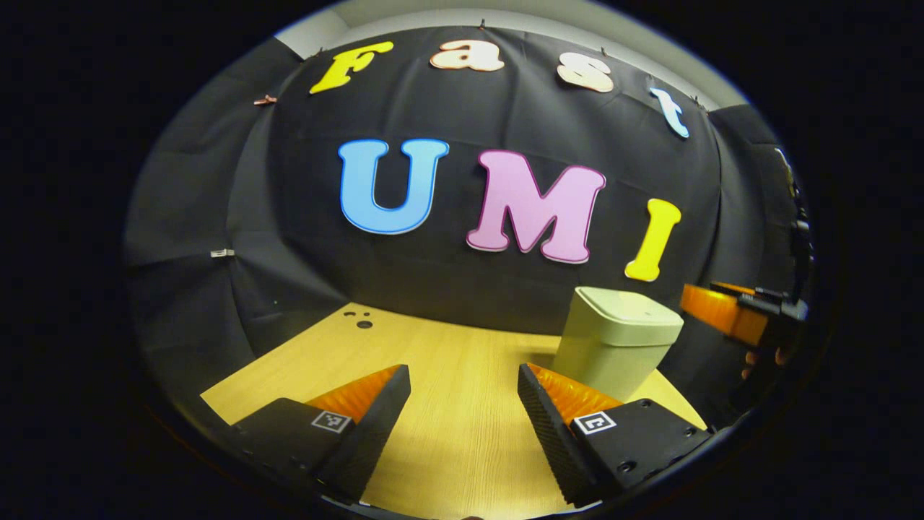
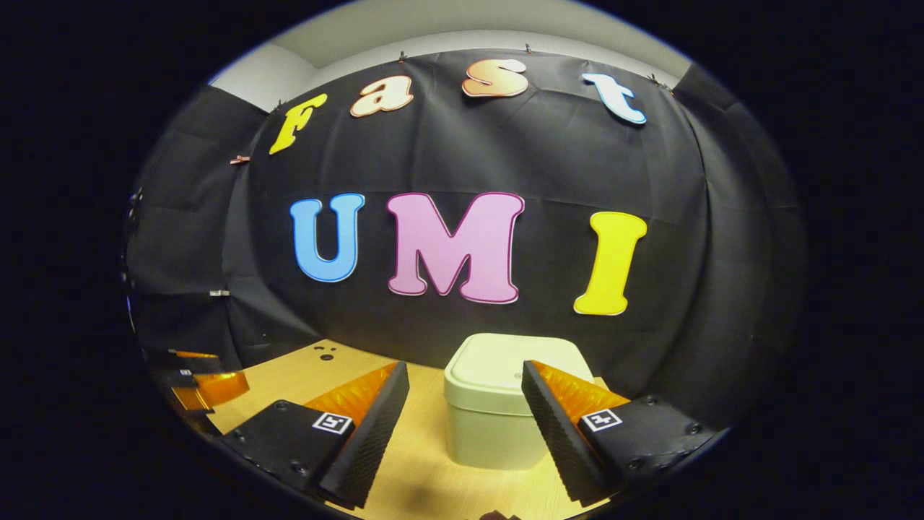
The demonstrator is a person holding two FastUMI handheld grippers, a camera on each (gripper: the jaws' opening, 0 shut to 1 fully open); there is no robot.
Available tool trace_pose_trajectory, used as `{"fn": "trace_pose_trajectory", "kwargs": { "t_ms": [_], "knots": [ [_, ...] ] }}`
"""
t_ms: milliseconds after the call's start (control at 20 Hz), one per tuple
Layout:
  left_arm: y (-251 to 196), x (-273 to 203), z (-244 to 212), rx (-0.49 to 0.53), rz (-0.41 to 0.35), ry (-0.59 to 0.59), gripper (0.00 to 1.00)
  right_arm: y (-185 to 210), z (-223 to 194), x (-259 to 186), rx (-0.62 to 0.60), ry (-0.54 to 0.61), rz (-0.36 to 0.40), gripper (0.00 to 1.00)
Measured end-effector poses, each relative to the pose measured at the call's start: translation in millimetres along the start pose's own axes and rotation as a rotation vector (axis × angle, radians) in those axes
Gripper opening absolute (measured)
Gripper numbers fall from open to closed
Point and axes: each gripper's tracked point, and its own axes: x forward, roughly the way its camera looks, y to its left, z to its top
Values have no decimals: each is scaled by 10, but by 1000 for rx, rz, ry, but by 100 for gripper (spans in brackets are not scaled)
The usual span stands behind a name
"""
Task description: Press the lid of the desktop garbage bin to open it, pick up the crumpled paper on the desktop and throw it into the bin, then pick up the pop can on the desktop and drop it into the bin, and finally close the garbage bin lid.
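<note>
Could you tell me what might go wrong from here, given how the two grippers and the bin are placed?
1. The bin stands near the desk's back edge; a slanted press on its closed lid might push it off.
2. The right hand-held gripper is open; one finger could catch the lid's rim.
</note>
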Motion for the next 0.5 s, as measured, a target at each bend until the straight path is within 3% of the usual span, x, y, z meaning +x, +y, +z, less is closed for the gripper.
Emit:
{"fn": "trace_pose_trajectory", "kwargs": {
  "t_ms": [250,500],
  "knots": [
    [180,-312,146,-14,101,-85,96,263,-258,-225,38,42,45,99],
    [304,-443,14,-36,140,-60,96,450,-390,-306,31,77,104,99]
  ]
}}
